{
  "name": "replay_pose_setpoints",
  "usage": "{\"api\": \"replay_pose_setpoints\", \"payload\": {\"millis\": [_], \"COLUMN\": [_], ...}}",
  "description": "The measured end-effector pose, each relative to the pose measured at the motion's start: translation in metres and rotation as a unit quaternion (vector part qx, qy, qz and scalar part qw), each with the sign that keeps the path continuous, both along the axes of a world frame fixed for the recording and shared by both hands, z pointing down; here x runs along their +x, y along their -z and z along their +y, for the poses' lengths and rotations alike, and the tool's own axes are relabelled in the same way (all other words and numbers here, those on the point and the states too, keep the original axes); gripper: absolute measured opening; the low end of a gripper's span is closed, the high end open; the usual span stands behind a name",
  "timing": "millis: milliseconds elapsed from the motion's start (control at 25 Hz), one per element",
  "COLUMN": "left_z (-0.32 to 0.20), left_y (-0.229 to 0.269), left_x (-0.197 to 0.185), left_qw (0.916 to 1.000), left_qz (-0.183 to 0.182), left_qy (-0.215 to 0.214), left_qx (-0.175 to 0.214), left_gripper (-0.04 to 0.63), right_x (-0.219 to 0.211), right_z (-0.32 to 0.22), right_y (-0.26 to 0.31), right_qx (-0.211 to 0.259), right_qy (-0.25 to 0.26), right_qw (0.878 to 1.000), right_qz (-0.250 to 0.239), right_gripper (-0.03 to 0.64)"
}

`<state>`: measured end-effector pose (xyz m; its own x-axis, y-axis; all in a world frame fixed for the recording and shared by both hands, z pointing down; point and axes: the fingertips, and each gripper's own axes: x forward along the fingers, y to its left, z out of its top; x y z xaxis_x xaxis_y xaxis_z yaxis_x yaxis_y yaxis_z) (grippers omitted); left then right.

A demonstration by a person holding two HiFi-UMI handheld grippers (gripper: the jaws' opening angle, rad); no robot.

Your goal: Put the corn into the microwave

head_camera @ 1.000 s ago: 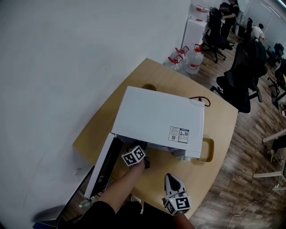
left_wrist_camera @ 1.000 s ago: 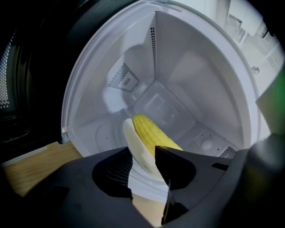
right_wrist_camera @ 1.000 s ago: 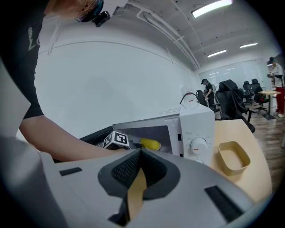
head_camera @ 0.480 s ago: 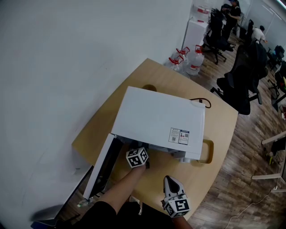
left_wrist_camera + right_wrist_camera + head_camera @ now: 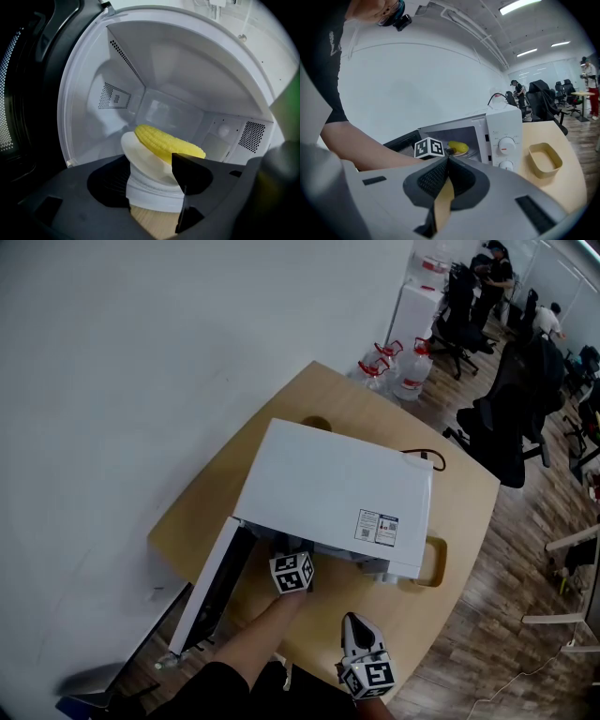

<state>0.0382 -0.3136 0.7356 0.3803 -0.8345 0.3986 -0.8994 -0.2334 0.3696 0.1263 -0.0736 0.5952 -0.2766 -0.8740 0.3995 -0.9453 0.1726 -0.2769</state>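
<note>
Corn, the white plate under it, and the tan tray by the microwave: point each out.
corn (image 5: 164,143), left gripper view, middle of its kernelled side
white plate (image 5: 136,153), left gripper view, bare left part
tan tray (image 5: 546,161), right gripper view, bare inner floor

Office with swivel chairs (image 5: 497,442), water jugs (image 5: 412,369)
</note>
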Motion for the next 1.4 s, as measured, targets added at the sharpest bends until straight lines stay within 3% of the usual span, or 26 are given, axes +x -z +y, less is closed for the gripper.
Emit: {"api": "replay_pose_setpoints", "payload": {"millis": [200, 880, 1400], "left_z": [0.001, 0.000, -0.001], "left_y": [-0.002, -0.004, -0.021], "left_x": [0.001, 0.001, -0.007], "left_qw": [0.9990, 0.9966, 0.9902], "left_qz": [-0.042, -0.081, -0.138], "left_qy": [-0.006, 0.007, 0.015], "left_qx": [0.016, 0.015, -0.002], "left_gripper": [0.259, 0.268, 0.321], "right_x": [0.001, 0.005, 0.005], "right_z": [0.002, 0.004, 0.006], "right_y": [-0.002, -0.007, -0.009], "right_qx": [-0.002, -0.011, -0.011], "right_qy": [0.001, -0.002, -0.002], "right_qw": [1.000, 1.000, 1.000], "right_qz": [0.001, 0.000, -0.007], "right_gripper": [0.059, 0.059, 0.059]}}
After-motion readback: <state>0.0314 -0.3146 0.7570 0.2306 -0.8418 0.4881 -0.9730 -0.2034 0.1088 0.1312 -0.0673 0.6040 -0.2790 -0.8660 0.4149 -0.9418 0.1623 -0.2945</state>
